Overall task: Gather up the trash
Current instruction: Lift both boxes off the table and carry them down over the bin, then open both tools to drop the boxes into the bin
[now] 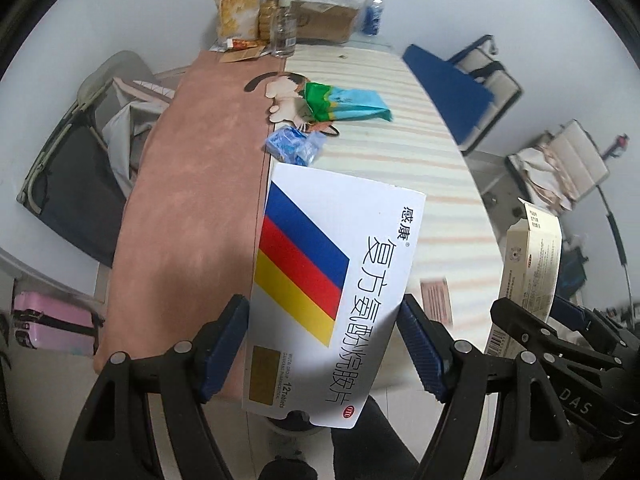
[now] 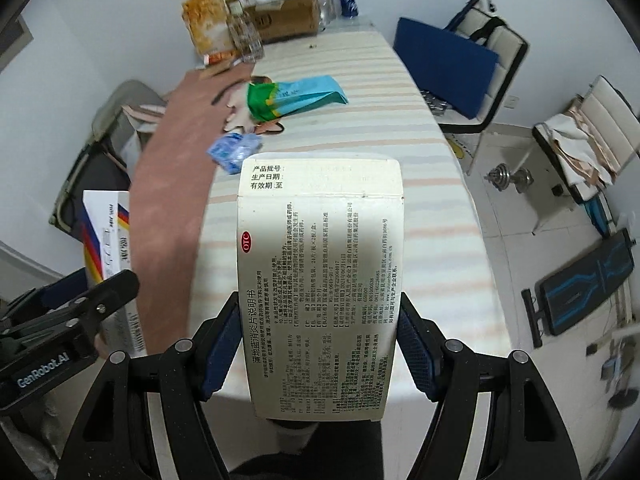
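My left gripper [image 1: 324, 320] is shut on a white medicine box [image 1: 320, 280] with blue, red and yellow stripes, held above the table's near end. My right gripper [image 2: 316, 320] is shut on a cream medicine box [image 2: 320, 264] covered in small print. Each box also shows in the other view: the cream box [image 1: 528, 264] at the right, the striped box [image 2: 108, 232] at the left. On the table lie a green and blue snack bag [image 1: 344, 104] [image 2: 292, 96] and a crumpled blue wrapper [image 1: 294, 144] [image 2: 234, 150].
The long table [image 1: 420, 184] has a brown cloth on its left half and a striped one on its right. At its far end stand a cardboard box [image 1: 324, 20], a snack bag, a glass jar and bottles. Chairs stand on both sides. A dumbbell [image 2: 512, 178] lies on the floor.
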{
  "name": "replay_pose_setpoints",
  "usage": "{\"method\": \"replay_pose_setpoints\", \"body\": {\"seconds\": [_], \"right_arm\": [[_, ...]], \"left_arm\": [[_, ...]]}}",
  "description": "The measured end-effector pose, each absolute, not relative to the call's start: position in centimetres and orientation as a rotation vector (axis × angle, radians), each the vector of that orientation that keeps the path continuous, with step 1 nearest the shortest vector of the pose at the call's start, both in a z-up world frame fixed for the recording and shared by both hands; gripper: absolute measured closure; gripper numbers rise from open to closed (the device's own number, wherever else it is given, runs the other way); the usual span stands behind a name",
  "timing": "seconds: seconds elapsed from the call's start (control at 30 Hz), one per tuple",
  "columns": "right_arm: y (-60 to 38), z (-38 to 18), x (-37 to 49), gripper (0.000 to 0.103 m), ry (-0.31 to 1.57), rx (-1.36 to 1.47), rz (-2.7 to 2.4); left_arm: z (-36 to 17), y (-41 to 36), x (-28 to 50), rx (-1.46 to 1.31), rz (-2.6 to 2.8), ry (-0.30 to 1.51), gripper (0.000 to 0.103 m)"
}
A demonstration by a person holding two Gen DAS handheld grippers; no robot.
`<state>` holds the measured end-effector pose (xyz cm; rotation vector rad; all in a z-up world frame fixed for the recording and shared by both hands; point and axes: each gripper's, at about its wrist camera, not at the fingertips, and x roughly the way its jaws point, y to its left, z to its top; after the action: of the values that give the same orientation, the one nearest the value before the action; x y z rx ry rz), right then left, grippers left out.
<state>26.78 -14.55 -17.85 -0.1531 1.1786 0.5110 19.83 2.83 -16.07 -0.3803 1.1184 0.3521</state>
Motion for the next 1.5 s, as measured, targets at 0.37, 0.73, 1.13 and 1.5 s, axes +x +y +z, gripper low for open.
{"method": "replay_pose_setpoints", "body": {"seconds": [0.37,0.73,1.13,1.5], "right_arm": [[-18.6,-21.4,11.6,0.029,1.319,-0.140,0.445],[-20.1,-43.6,6.3,0.029,1.615,-0.184,0.453],[-18.7,-71.3,7.0,0.028,1.748,-0.116,0.508],[-18.0,-74.3,7.0,0.003,1.735,-0.193,0.466]], "left_arm": [[-21.3,0.8,8.3,-0.480,0.258,1.274,0.030],[-43.0,1.1,4.6,-0.687,0.286,1.546,0.030],[-66.5,1.5,3.4,-0.647,0.341,1.642,0.009],[-66.4,2.8,0.7,-0.555,0.428,1.571,0.000]]}}
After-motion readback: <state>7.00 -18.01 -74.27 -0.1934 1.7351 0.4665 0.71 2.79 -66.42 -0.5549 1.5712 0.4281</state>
